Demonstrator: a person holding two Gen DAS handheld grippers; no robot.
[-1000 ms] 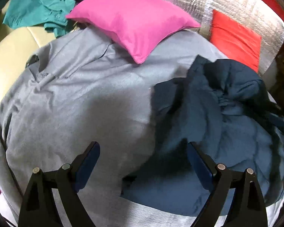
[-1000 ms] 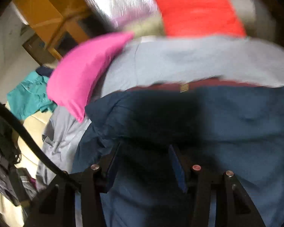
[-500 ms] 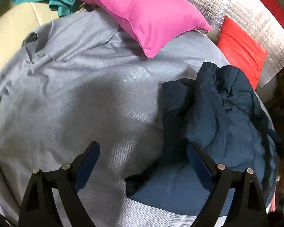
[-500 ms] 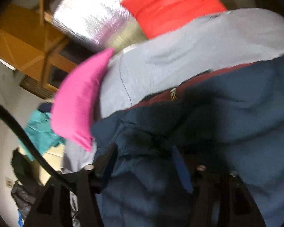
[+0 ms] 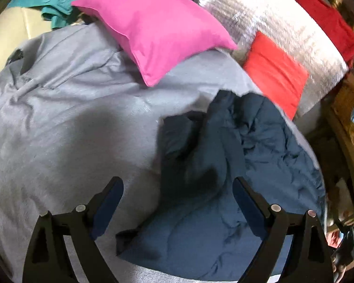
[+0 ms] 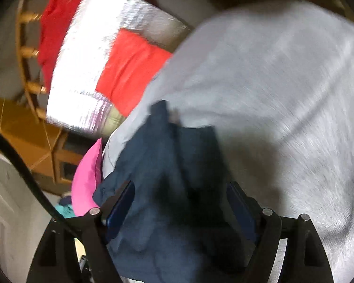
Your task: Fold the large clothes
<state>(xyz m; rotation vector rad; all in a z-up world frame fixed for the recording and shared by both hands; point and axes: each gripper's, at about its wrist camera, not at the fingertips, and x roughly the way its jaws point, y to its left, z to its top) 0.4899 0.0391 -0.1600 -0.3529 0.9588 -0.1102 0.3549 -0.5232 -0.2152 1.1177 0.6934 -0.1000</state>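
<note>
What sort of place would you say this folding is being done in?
Probably a lived-in bedroom or living room: a pink pillow on a grey sheet, a navy garment, and wooden furniture behind.

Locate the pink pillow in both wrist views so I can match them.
Left wrist: pink pillow fills the upper centre, lying on the far part of the grey sheet.
Right wrist: only a sliver of it shows at lower left, beside the navy garment.
Shared landmark: the orange-red cushion against the silver foil panel.
</note>
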